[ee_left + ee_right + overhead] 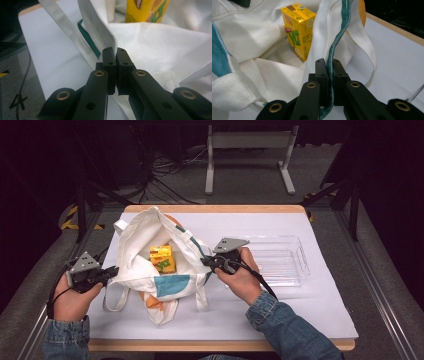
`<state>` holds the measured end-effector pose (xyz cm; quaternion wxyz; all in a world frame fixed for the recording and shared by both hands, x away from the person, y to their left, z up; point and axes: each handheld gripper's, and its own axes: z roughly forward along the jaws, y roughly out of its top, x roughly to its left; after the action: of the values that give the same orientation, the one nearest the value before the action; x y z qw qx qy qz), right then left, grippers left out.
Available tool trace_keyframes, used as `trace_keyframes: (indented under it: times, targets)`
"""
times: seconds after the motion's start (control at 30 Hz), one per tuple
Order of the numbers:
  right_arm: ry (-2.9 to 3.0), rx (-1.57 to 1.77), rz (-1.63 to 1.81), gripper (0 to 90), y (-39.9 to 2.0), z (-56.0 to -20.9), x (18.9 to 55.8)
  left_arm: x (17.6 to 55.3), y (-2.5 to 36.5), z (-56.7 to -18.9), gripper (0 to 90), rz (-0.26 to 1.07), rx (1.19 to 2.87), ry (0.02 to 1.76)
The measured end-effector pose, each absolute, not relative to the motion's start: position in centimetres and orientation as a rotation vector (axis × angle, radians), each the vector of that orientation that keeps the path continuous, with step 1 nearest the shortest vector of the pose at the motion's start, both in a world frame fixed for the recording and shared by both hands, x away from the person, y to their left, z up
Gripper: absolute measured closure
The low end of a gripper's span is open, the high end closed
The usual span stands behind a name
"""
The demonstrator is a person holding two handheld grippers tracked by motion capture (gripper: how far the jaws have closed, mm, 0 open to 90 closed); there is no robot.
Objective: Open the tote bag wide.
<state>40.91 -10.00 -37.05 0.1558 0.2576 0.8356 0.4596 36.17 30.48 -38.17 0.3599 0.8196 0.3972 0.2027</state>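
A white cloth tote bag (150, 250) with teal trim lies open on the table. A yellow drink carton (163, 258) stands inside it, seen also in the left gripper view (147, 10) and the right gripper view (298, 27). My left gripper (114, 271) is shut on the bag's left rim; its pads pinch the white fabric edge (115, 50). My right gripper (206, 262) is shut on the bag's right rim, clamping the teal-edged hem (329, 62). The two hold the mouth of the bag apart.
A clear plastic tray (280, 260) lies to the right of the bag, just behind my right hand. A white sheet (310, 310) covers the wooden table. The bag's handle loops (117, 297) hang toward the front edge.
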Motion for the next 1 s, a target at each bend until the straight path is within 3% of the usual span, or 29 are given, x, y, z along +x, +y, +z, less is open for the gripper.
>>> trace_keyframes:
  times: [0.57, 0.7, 0.8, 1.0]
  targets:
    - [2.478, 0.780, 1.214, 84.9, -9.7, -38.7, 40.8, 36.9, 30.2, -39.8, 85.3, 0.426, 2.119, 1.033]
    - [2.477, 0.783, 1.223, 81.7, -9.9, -38.6, 40.7, 36.4, 30.6, -38.7, 70.9, 0.481, 2.038, 1.023]
    - [2.459, 0.781, 1.276, 70.6, -10.0, -38.0, 40.7, 35.9, 30.9, -37.5, 55.6, 0.533, 1.966, 1.016]
    - [2.363, 0.752, 1.373, 53.8, -10.2, -35.6, 41.2, 36.0, 31.4, -34.5, 46.4, 0.678, 1.825, 1.020]
